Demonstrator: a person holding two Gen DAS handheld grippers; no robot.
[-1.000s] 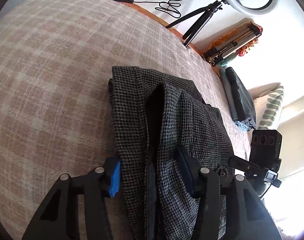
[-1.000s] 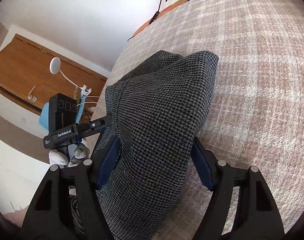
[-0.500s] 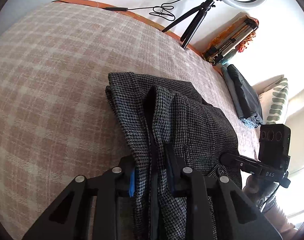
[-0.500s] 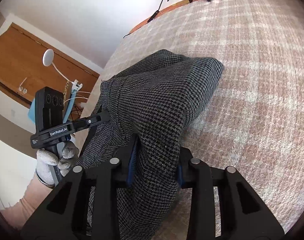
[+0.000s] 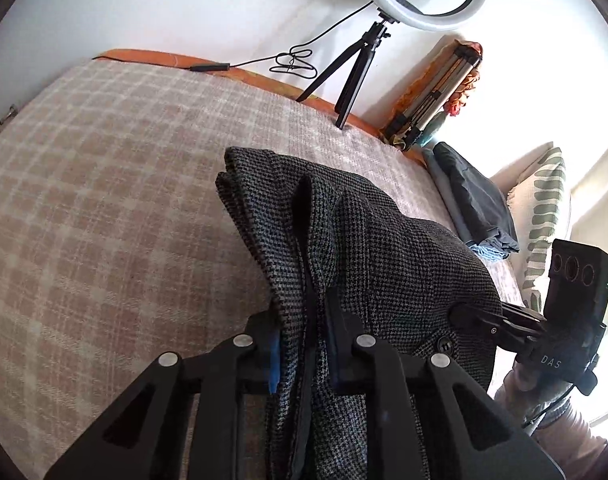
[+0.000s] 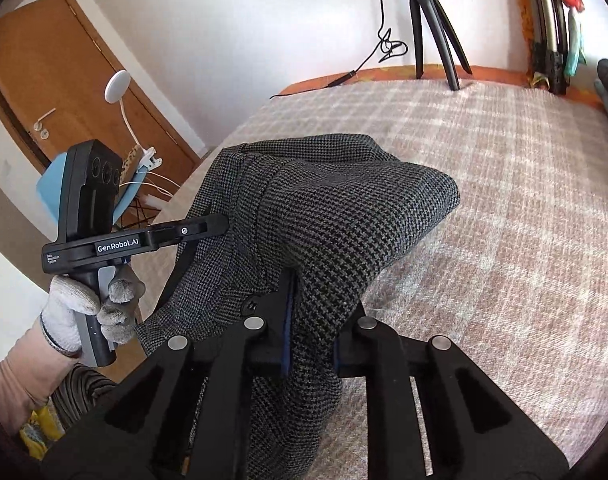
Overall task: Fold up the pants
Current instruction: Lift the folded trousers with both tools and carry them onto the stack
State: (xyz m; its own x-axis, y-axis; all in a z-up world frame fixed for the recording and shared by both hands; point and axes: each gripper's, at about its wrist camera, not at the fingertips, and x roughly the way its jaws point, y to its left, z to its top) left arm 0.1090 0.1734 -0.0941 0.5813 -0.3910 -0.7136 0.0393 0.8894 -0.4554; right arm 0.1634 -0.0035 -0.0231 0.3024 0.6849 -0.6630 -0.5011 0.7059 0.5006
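Grippers, left [image 5: 304, 344] and right [image 6: 309, 344], wide open a second ago, now clamp pants [image 5: 383, 248], lifted off bed [image 5: 104, 200], ready to fold.

Pants [image 5: 367, 248] on bed [image 5: 104, 200]; tripod [image 5: 355, 72] behind pants.

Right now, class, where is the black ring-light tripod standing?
In the left wrist view the black ring-light tripod stands at the far edge of the plaid bed cover, beyond the grey houndstooth pants.

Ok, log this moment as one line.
left tongs: shut on pants | right tongs: shut on pants | pants partly on plaid bedspread
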